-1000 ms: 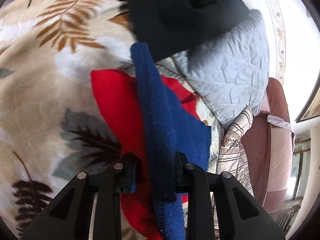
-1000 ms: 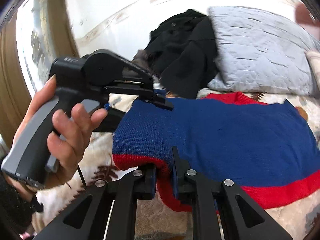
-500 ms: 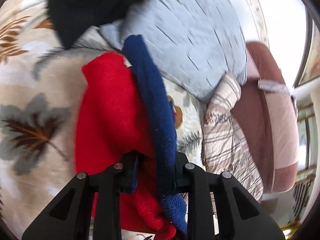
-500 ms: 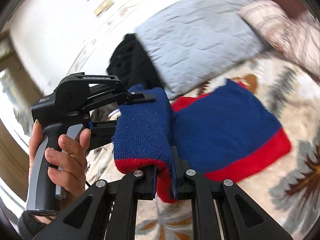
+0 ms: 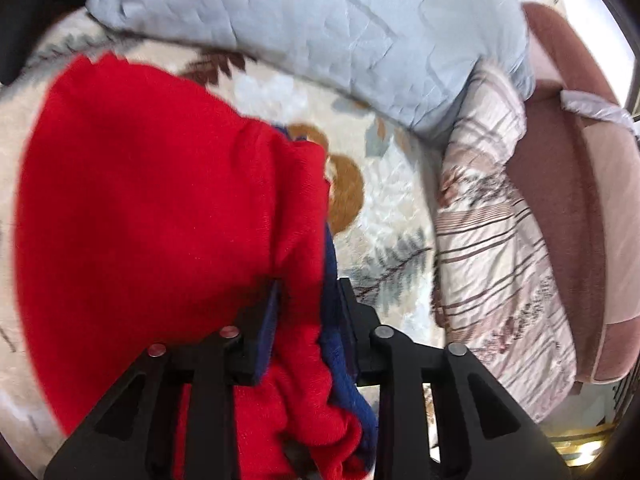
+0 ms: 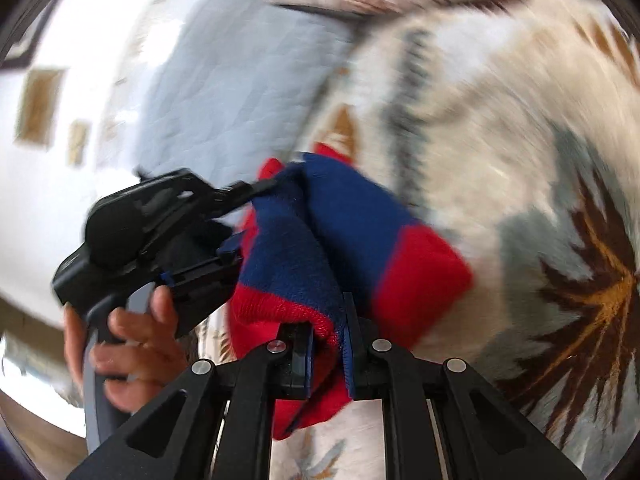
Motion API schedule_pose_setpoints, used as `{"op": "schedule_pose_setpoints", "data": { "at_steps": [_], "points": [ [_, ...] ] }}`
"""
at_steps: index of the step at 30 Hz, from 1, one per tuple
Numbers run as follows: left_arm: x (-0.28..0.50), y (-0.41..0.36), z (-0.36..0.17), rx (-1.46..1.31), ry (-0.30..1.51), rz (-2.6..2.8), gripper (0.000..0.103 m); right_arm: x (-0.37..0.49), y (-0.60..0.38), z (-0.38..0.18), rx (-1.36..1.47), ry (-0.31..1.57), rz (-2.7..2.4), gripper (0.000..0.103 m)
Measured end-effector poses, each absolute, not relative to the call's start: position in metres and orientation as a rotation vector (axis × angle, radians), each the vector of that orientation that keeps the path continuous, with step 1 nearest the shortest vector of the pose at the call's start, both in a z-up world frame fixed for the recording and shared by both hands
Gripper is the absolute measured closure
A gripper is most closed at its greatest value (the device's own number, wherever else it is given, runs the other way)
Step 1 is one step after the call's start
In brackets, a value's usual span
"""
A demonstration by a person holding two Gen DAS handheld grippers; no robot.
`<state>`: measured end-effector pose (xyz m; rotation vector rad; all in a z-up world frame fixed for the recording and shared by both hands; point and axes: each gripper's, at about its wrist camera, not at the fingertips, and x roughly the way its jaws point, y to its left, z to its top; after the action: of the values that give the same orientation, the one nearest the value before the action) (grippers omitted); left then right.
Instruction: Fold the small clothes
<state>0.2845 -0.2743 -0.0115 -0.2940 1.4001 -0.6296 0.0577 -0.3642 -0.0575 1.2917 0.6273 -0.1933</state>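
A small red and blue knitted sweater (image 5: 152,200) is held up between both grippers above a leaf-patterned blanket (image 5: 384,216). My left gripper (image 5: 308,312) is shut on one bunched edge, red and blue layers pinched together. My right gripper (image 6: 328,332) is shut on the red hem of the sweater (image 6: 360,240), which hangs doubled over. The left gripper and the hand holding it also show in the right wrist view (image 6: 256,188), gripping the far end of the sweater. The right view is motion-blurred.
A light blue quilted pillow (image 5: 340,28) lies at the head of the bed, a striped pillow (image 5: 492,240) and a pink-brown cushion (image 5: 568,200) beside it. Dark clothing (image 5: 36,8) lies at the far left. A white wall (image 6: 52,184) stands behind.
Both grippers have swung the sweater over toward the pillows, folding it onto itself. The blue front seen spread earlier is now doubled, and the red side faces the left camera.
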Motion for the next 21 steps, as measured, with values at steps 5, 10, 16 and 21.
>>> {"op": "schedule_pose_setpoints", "data": {
  "at_steps": [5,10,16,21],
  "points": [
    [0.285,-0.247,0.003,-0.411,1.361,-0.680,0.071,0.062,-0.368,-0.070,1.354,0.666,-0.186,0.086],
    [0.286,-0.166,0.034,-0.485,1.223,-0.593,0.043,0.025,-0.373,-0.025,1.292,0.487,-0.300,0.077],
    [0.279,-0.116,0.012,-0.458,1.263,-0.535,0.041,0.082,-0.386,0.035,0.967,0.409,-0.127,0.057],
    [0.273,-0.121,-0.012,-0.491,1.297,-0.582,0.041,0.191,-0.377,0.005,0.663,0.793,-0.070,0.063]
  ]
}}
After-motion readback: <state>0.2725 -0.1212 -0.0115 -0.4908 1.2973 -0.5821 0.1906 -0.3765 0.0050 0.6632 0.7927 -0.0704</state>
